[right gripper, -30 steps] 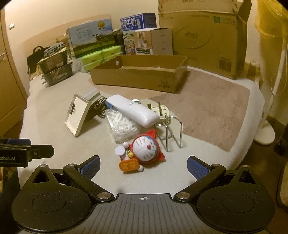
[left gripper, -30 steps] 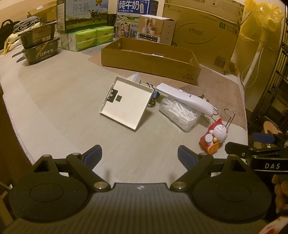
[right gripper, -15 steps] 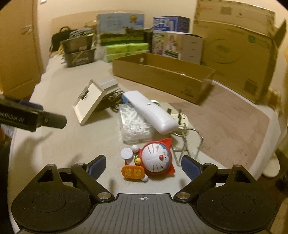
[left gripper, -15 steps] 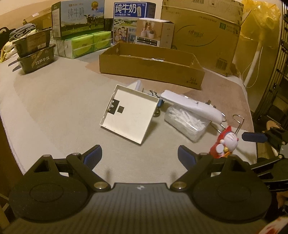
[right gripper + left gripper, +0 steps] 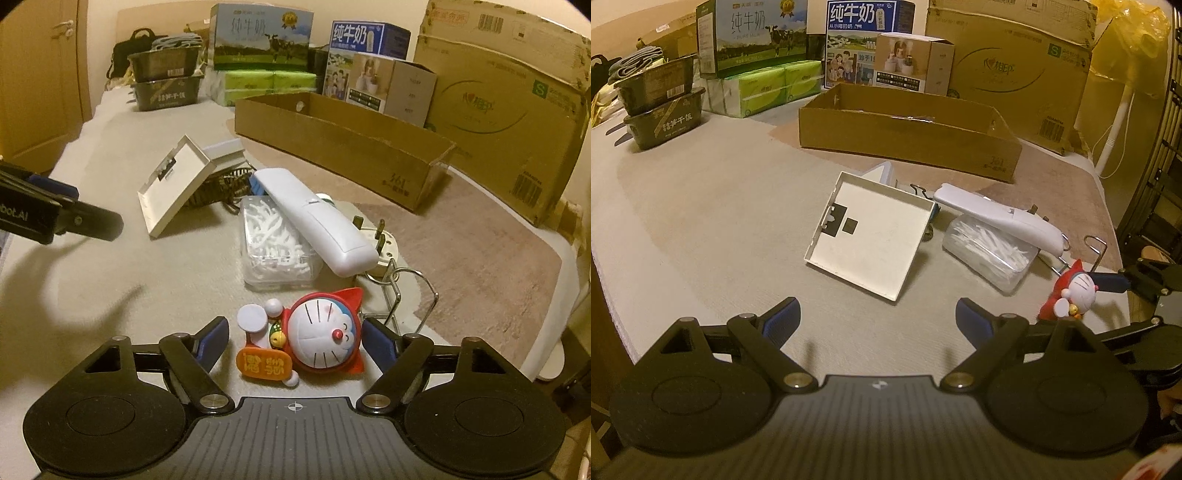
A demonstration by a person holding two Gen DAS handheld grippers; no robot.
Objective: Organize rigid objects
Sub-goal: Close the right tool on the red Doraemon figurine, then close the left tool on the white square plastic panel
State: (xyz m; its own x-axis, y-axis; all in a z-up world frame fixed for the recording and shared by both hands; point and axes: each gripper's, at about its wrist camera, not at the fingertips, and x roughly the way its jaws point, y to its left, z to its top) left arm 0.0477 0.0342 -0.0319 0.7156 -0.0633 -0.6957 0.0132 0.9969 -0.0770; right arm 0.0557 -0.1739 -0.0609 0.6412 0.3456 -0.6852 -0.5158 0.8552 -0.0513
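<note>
A red and white cat figurine (image 5: 317,336) lies on the bed between the open fingers of my right gripper (image 5: 295,341); whether they touch it I cannot tell. It also shows in the left wrist view (image 5: 1071,291). Behind it lie a white remote (image 5: 314,218) across a clear box of small white pieces (image 5: 273,243), a white plug (image 5: 382,240), a wire stand (image 5: 402,291) and a tilted white square tray (image 5: 871,232). A long open cardboard box (image 5: 908,129) stands further back. My left gripper (image 5: 877,321) is open and empty, in front of the tray.
Milk cartons (image 5: 753,37), green tissue packs (image 5: 768,88), dark tubs (image 5: 661,107) and a big cardboard box (image 5: 1012,74) line the back. A fan stand (image 5: 1115,125) is off the bed's right edge. A brown mat (image 5: 461,243) lies right.
My right gripper has moved forward and down until the cat figurine sits between its fingers. My left gripper has drifted slightly; its view shifted left.
</note>
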